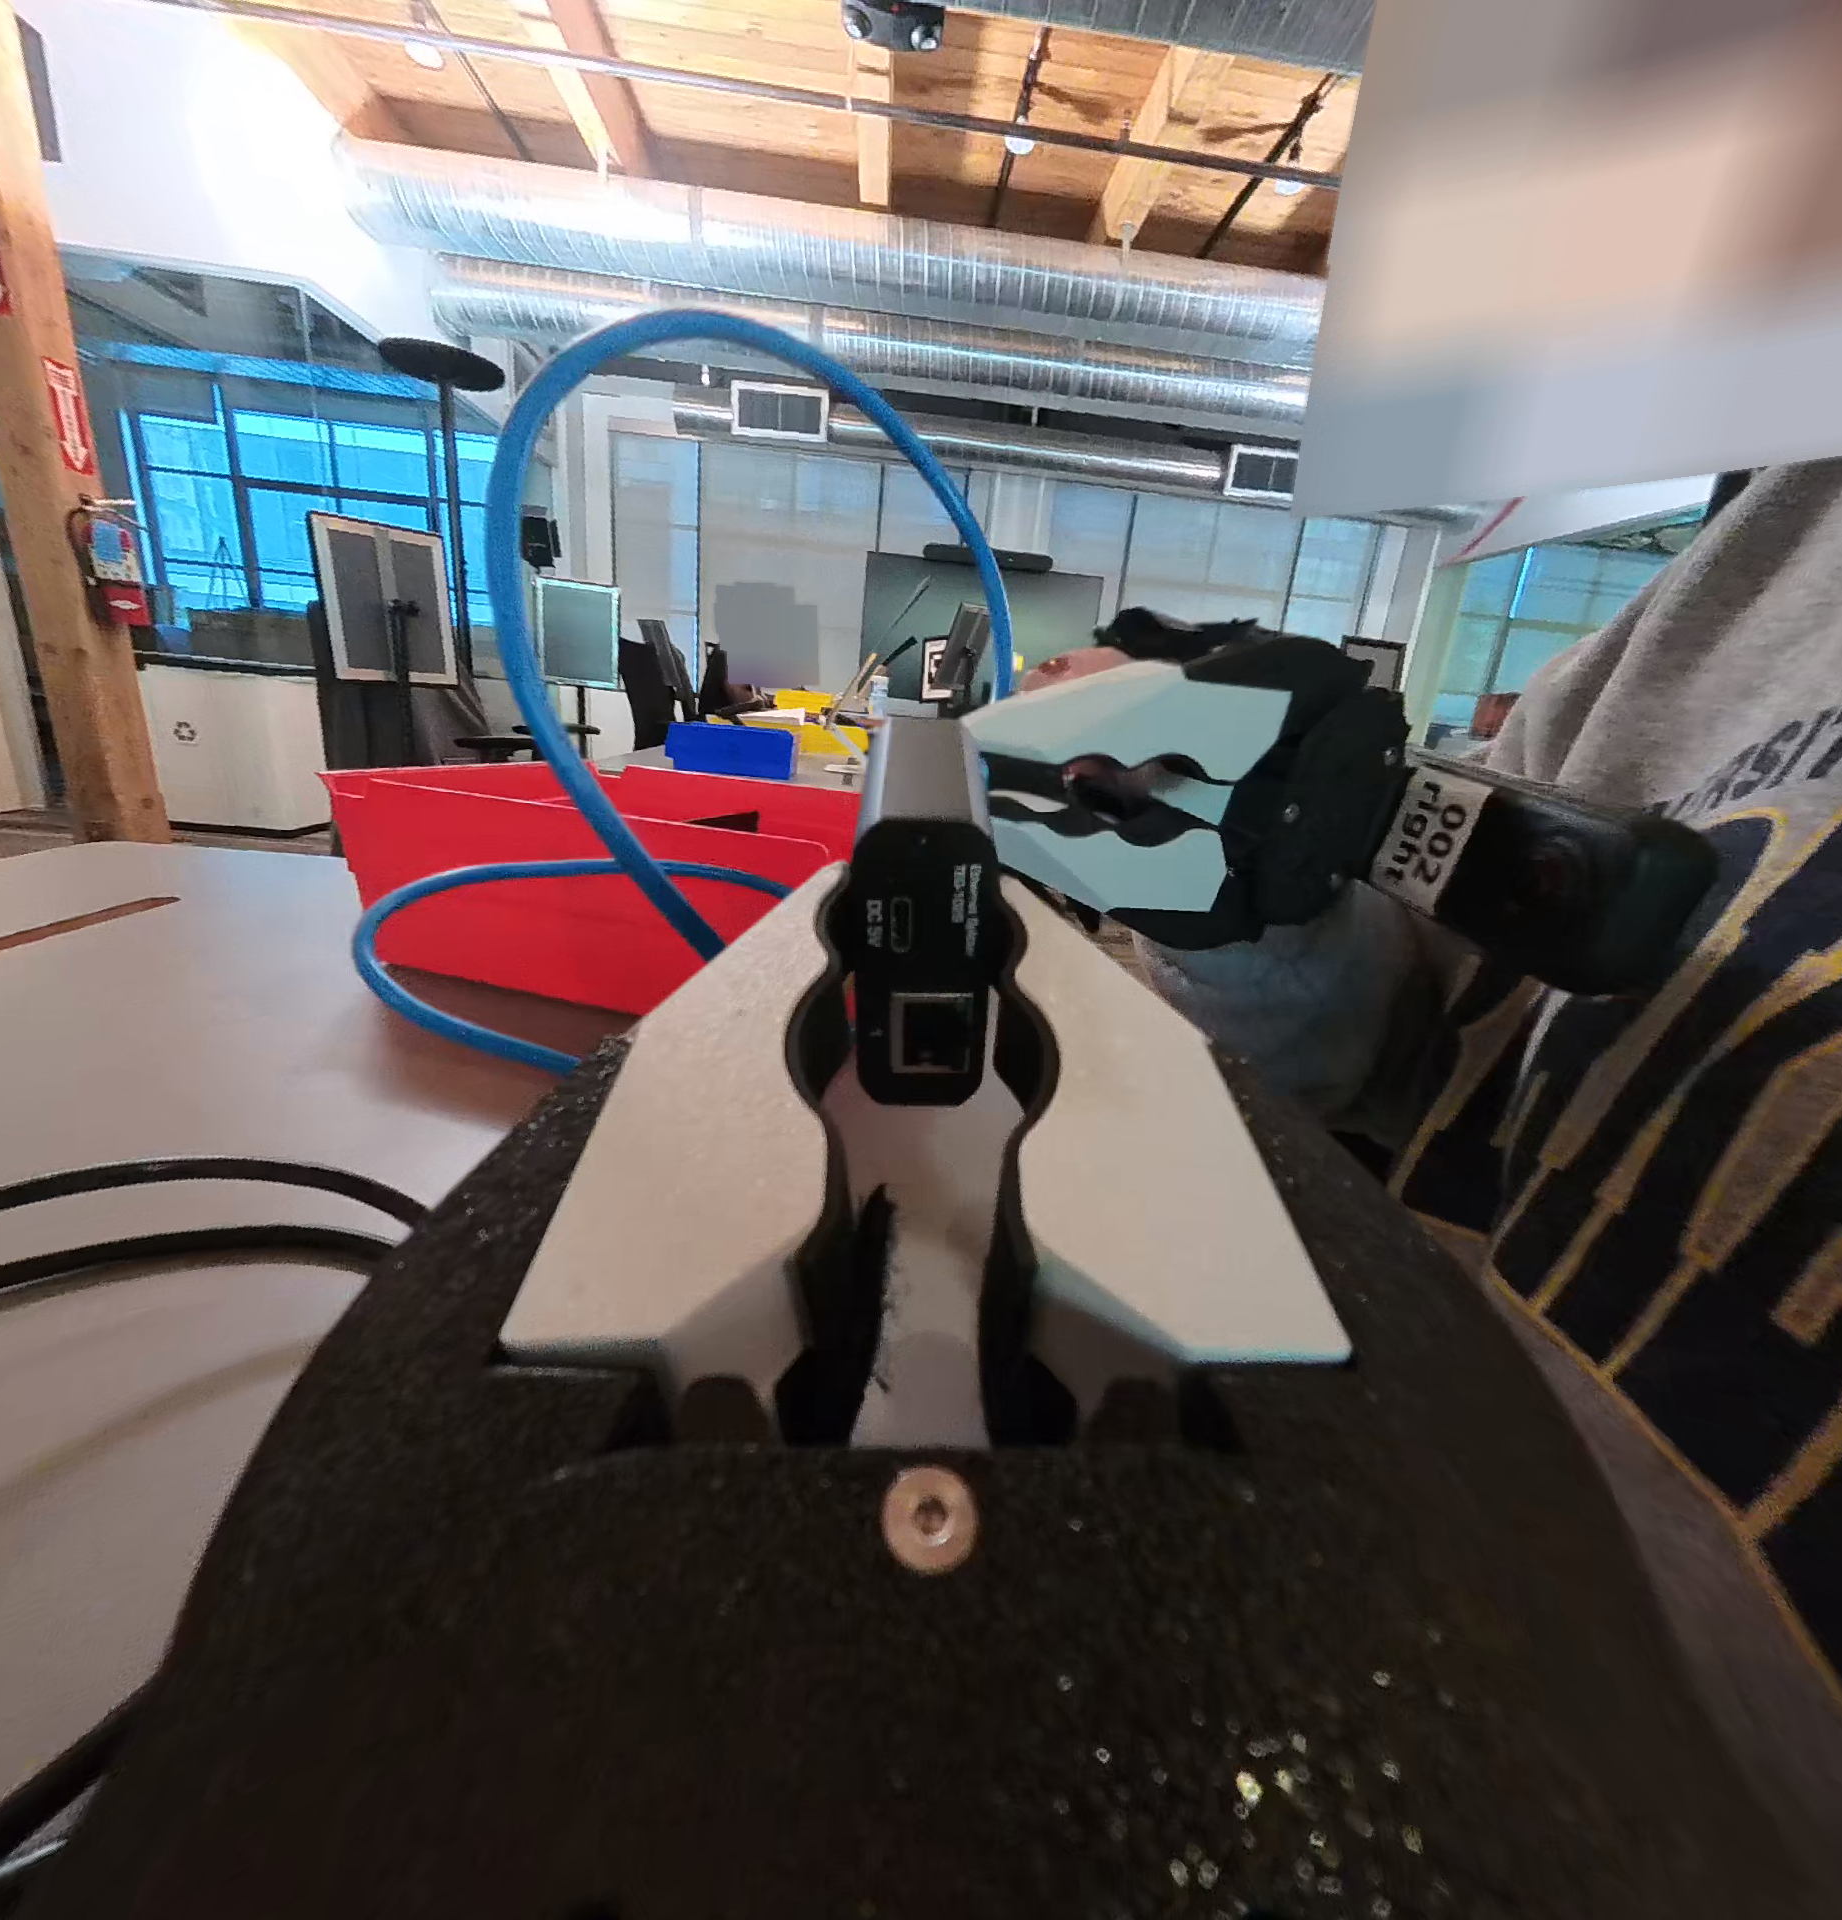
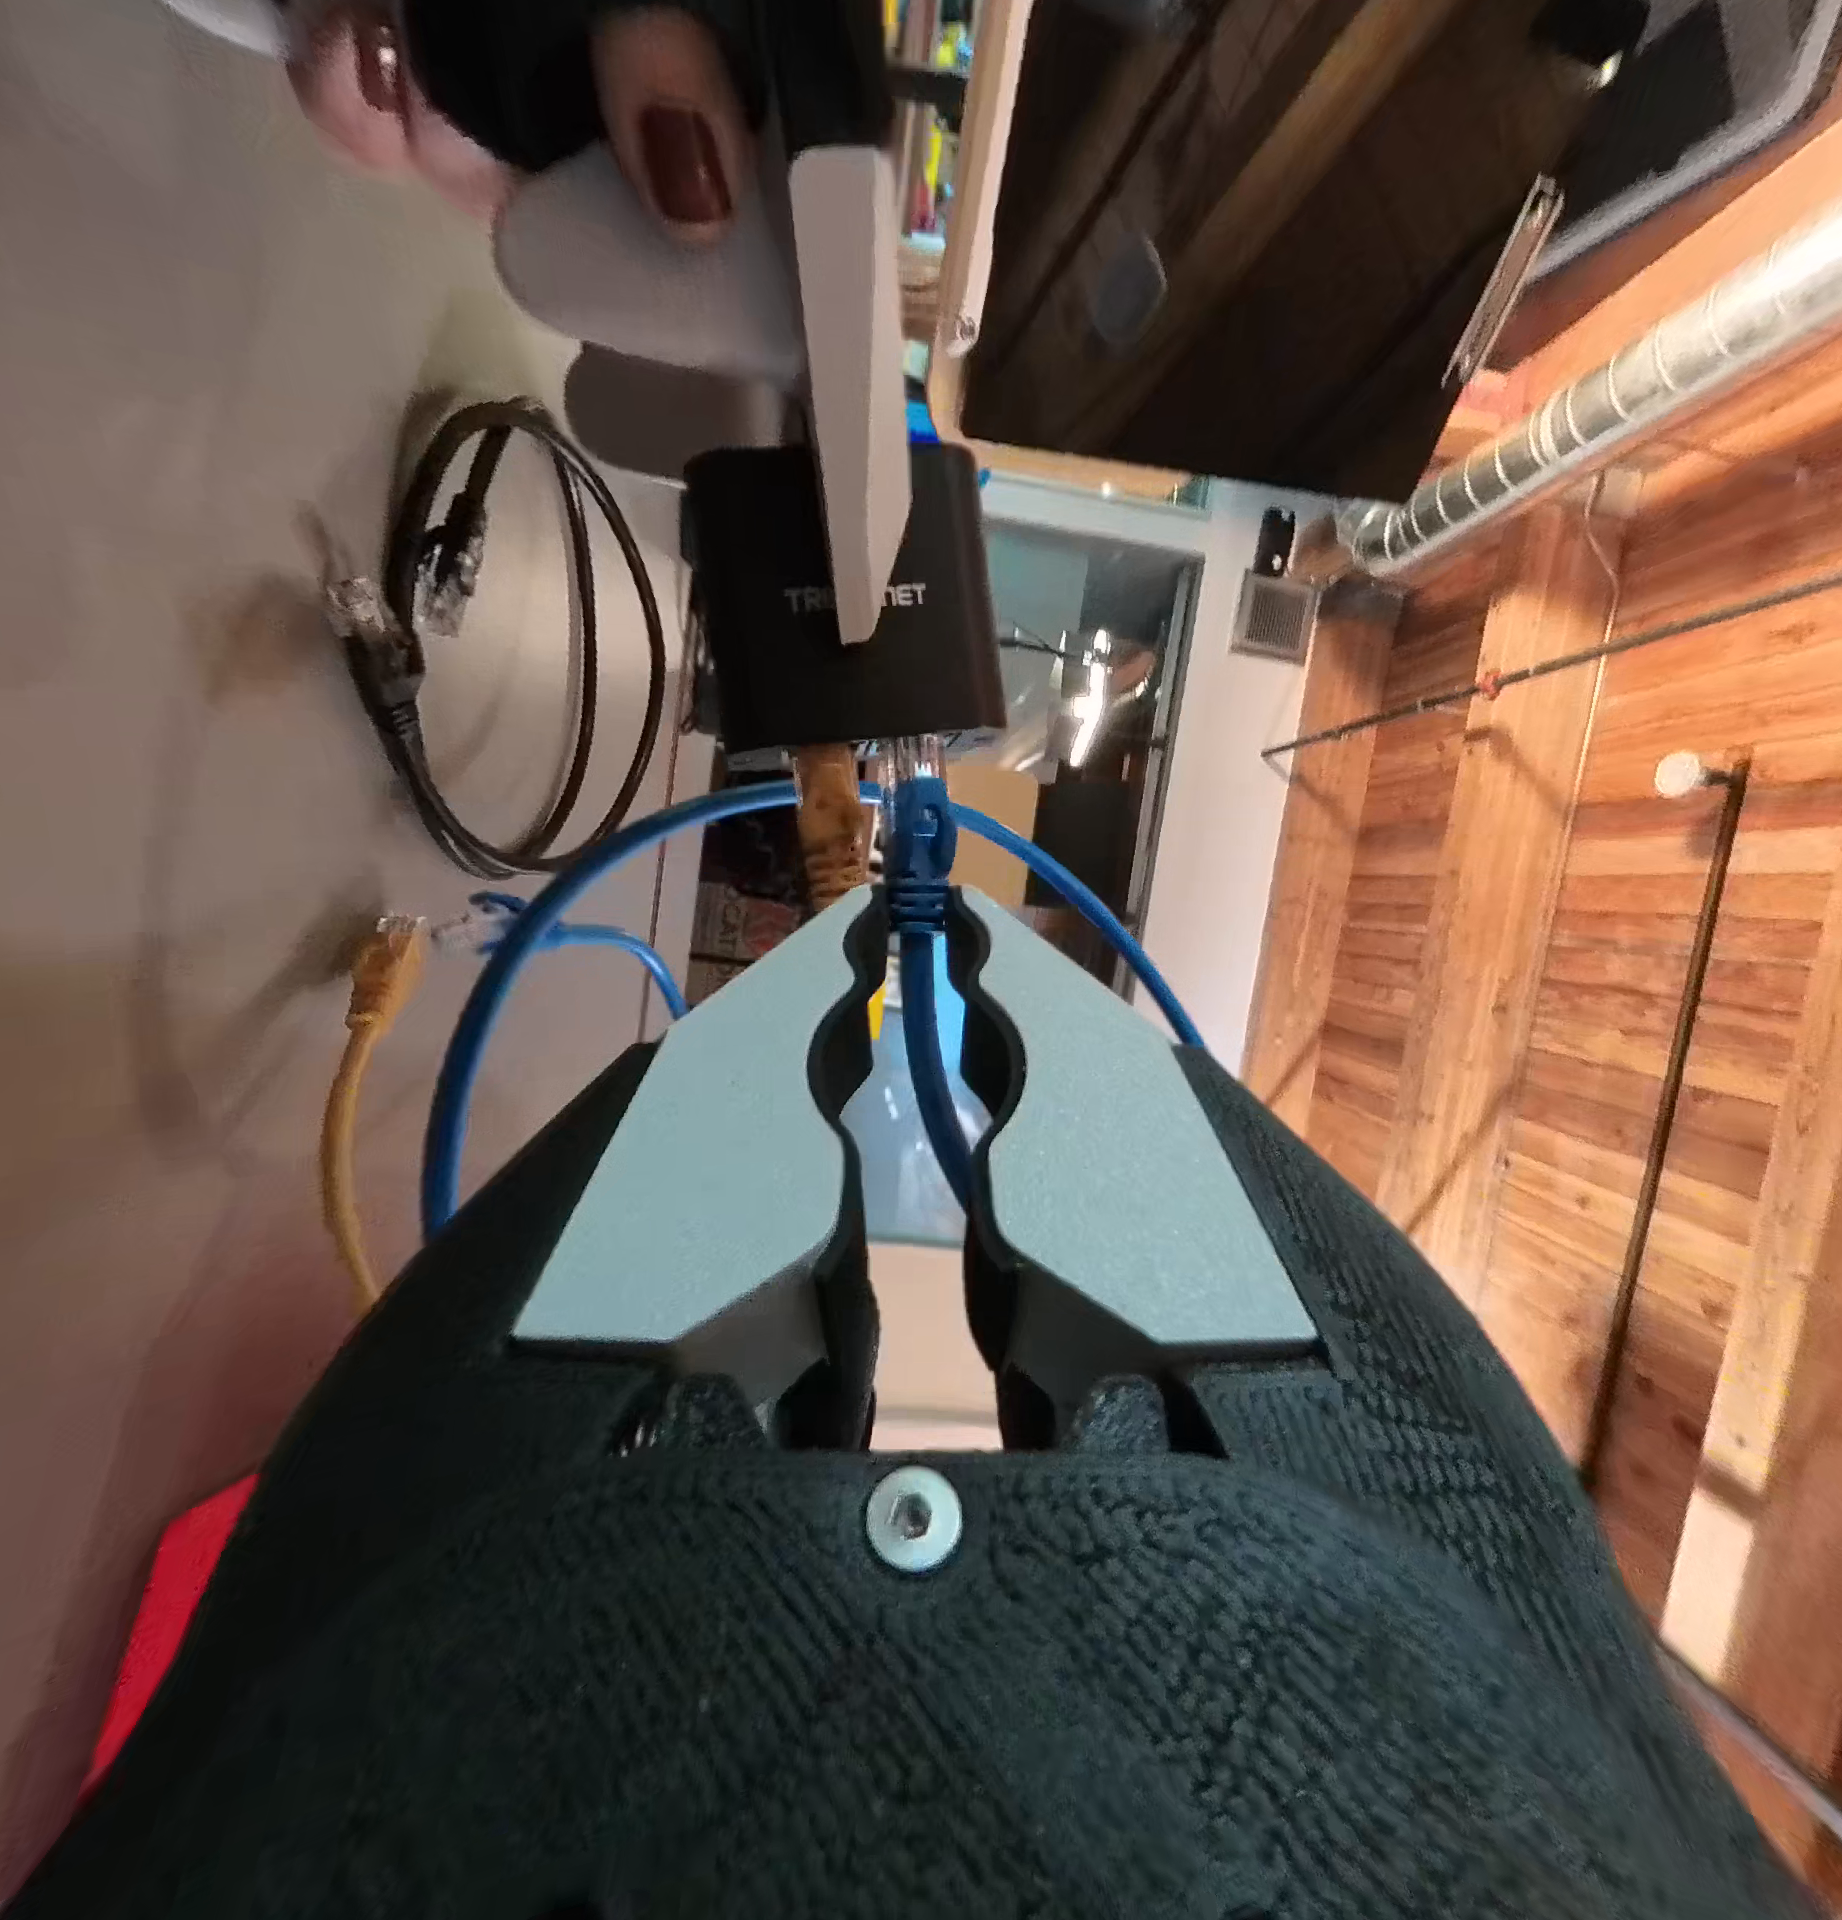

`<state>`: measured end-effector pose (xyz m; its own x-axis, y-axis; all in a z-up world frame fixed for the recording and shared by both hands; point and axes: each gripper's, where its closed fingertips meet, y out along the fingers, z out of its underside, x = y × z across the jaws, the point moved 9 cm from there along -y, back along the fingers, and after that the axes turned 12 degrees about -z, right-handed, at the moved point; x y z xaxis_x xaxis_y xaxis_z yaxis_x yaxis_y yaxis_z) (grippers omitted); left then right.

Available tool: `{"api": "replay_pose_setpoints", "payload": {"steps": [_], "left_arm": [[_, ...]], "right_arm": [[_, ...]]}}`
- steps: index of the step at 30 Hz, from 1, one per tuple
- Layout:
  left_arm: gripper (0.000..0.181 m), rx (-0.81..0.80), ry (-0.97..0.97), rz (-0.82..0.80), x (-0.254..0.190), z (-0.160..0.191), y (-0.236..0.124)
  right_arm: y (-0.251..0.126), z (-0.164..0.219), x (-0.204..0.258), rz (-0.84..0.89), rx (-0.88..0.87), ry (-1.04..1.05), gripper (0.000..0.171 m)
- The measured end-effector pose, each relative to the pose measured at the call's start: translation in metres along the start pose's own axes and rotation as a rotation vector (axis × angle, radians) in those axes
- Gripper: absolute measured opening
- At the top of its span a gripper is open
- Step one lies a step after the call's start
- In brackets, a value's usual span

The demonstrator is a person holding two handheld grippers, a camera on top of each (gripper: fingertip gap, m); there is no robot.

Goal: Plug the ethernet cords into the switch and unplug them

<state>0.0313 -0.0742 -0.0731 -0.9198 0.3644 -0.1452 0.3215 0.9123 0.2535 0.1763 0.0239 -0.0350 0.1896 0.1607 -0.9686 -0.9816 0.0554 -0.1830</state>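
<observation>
Blue cord (image 2: 922,997) plug clamped in right gripper (image 2: 917,914) | in line with, touching switch (image 2: 844,623) ports | left gripper (image 1: 922,935) clamps switch off desk (image 1: 169,1039)

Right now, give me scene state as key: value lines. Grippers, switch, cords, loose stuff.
left gripper: shut on the switch, held off the table
right gripper: shut on the blue cord just behind its plug
blue cord: plug at the switch's port row, full seating cannot be told
orange cord: plugged in beside the blue one
side port: empty
black cord: loose on the table, both plugs free
other ends: orange and blue plugs free on the table
red bin: behind the blue loop
</observation>
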Motion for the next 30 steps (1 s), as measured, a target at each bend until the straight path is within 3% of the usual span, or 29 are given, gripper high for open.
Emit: {"api": "replay_pose_setpoints", "payload": {"steps": [6,16,30], "left_arm": [[0.021,0.045,0.021,0.057,-0.005,0.002,0.003],[0.021,0.069,0.031,0.088,-0.008,0.004,0.004],[0.021,0.101,-0.194,0.216,0.000,0.004,0.004]], "right_arm": [[-0.009,0.014,-0.001,-0.110,-0.144,0.054,0.008],[-0.016,0.013,-0.005,-0.125,-0.186,0.090,0.008],[-0.021,0.008,-0.004,-0.153,-0.164,-0.060,0.008]]}}
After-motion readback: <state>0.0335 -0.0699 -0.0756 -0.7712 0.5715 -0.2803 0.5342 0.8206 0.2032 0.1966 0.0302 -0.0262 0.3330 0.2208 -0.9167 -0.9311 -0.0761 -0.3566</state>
